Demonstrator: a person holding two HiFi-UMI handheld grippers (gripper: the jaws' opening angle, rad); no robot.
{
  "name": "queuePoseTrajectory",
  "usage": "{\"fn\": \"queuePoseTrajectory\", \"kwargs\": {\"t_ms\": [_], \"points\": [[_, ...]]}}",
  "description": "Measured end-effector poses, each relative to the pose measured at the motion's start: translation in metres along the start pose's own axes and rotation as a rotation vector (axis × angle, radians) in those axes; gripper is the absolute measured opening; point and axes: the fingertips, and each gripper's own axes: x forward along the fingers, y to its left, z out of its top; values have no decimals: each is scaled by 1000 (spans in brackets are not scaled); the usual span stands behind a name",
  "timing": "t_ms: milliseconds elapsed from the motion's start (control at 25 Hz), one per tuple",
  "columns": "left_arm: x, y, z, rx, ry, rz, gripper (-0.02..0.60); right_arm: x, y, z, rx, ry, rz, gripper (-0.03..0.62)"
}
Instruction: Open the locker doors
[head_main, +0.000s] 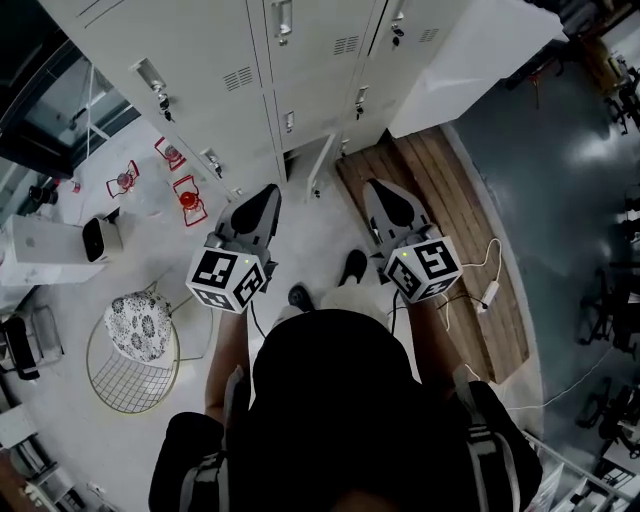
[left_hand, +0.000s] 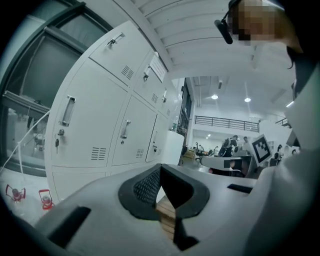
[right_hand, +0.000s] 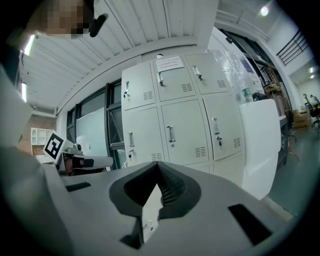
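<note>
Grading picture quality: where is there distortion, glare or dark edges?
Head view: lockers bowed and slanted, glare patch on the dark floor. Left gripper view: black round edges, lockers curved, ceiling lights blown out. Right gripper view: same dark rim, lockers fairly sharp.

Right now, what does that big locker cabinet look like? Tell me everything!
The locker cabinet is pale grey and looks like painted metal. It stands upright, with three columns of doors stacked in rows. Each door has a slim silvery upright handle, a small lock and vent slits. A paper sheet is stuck on the top middle door. The doors in both gripper views look shut. A white partition stands beside it; nothing touches its doors.
</note>
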Motion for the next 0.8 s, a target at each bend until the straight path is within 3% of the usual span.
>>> {"fn": "queuePoseTrajectory", "kwargs": {"t_ms": [320, 800], "points": [[-14, -13, 16, 27, 19, -43, 17, -8, 16, 21, -38, -37, -3, 3], [-17, -19, 14, 41, 33, -57, 17, -23, 12, 10, -50, -15, -60, 3]]}}
